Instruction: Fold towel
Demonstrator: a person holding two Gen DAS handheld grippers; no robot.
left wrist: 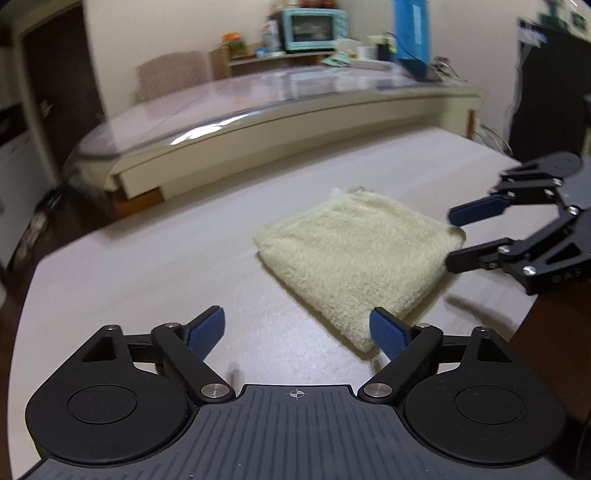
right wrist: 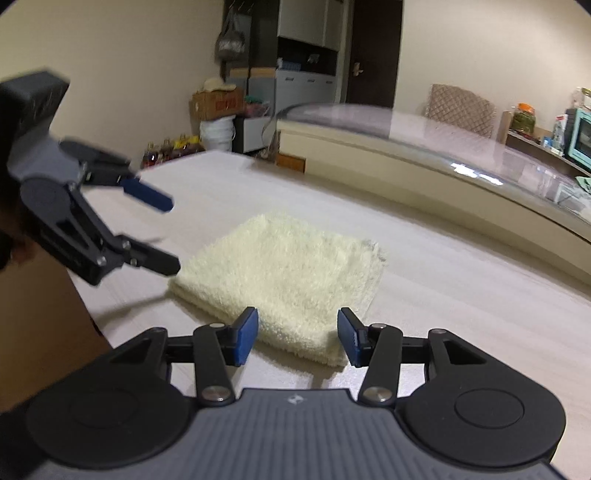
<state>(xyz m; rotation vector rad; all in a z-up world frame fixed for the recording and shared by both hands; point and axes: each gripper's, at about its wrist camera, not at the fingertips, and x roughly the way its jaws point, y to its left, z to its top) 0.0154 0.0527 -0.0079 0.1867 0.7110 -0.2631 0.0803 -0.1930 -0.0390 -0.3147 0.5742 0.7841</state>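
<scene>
A pale yellow fluffy towel [left wrist: 354, 251] [right wrist: 284, 273] lies folded into a thick square on the light table [left wrist: 166, 266]. My left gripper [left wrist: 297, 325] is open just short of the towel's near corner. That corner sits beside its right finger, and nothing is between the pads. Seen in the right wrist view, the left gripper [right wrist: 170, 233] hovers open at the towel's left corner. My right gripper [right wrist: 297, 323] is open too. The towel's near edge lies in the gap between its blue pads, which do not press on it. From the left wrist view, the right gripper [left wrist: 453, 239] stands at the towel's right corner.
Beyond the table runs a long glass-topped counter [left wrist: 280, 107] [right wrist: 443, 162]. A shelf with a teal oven [left wrist: 314, 29] and jars is behind it. The table's edge [left wrist: 524, 317] drops off at the right, near the right gripper. Boxes and bottles [right wrist: 173, 147] stand by the far wall.
</scene>
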